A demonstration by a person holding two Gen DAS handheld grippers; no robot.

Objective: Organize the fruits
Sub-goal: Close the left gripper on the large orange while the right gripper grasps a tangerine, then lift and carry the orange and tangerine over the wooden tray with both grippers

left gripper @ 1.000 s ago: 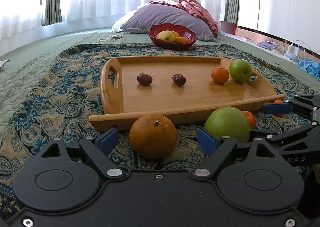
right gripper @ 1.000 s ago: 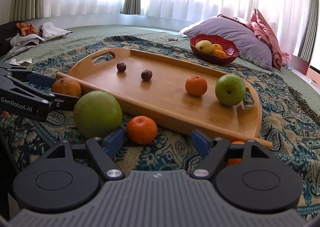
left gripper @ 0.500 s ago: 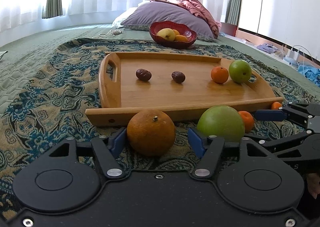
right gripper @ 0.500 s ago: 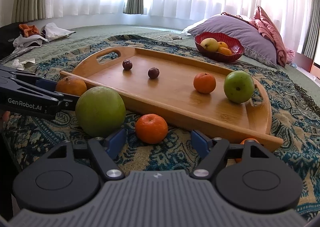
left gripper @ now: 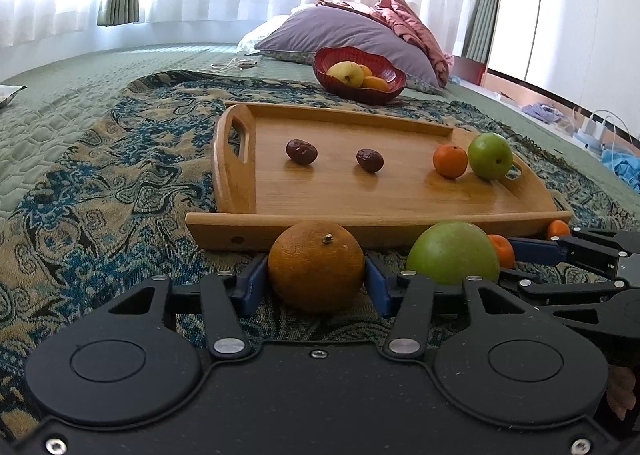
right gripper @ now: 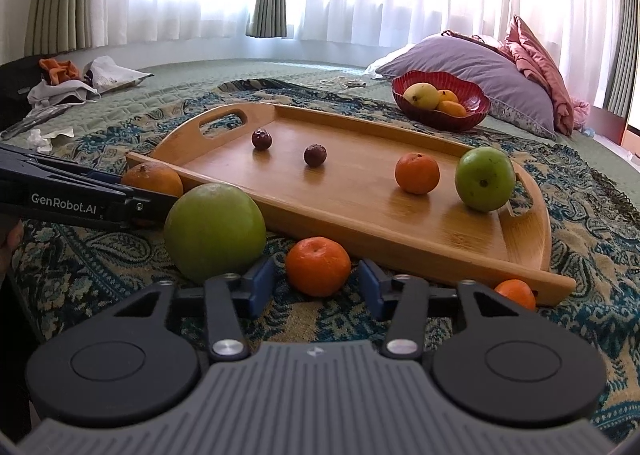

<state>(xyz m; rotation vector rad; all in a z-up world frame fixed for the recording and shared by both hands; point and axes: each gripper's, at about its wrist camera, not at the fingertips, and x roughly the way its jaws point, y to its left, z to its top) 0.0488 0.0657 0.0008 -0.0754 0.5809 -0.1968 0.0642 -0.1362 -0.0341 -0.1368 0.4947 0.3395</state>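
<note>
At the left, the orange is found between the blue pads of the left gripper, resting on the cloth just in front of the tray; the pads are seen touching or nearly touching its two sides, so the jaws are judged closed on it, though no lift is shown and firm contact cannot be fully confirmed. The orange lies dead ahead of that gripper, centred in the gap, and the tray floor lies straight beyond and above its near rim, so the coming move is judged to turn on raising the fruit over that rim. To the right, the big green fruit sits on the cloth, touching neither pad. Further right, the mandarin is seen straight ahead of the right gripper, whose jaws are spread with a clear gap on each side. A second mandarin lies at the far right against the tray's corner, nearer the right gripper. On the tray, two dates, a mandarin and a green apple are already placed.
</note>
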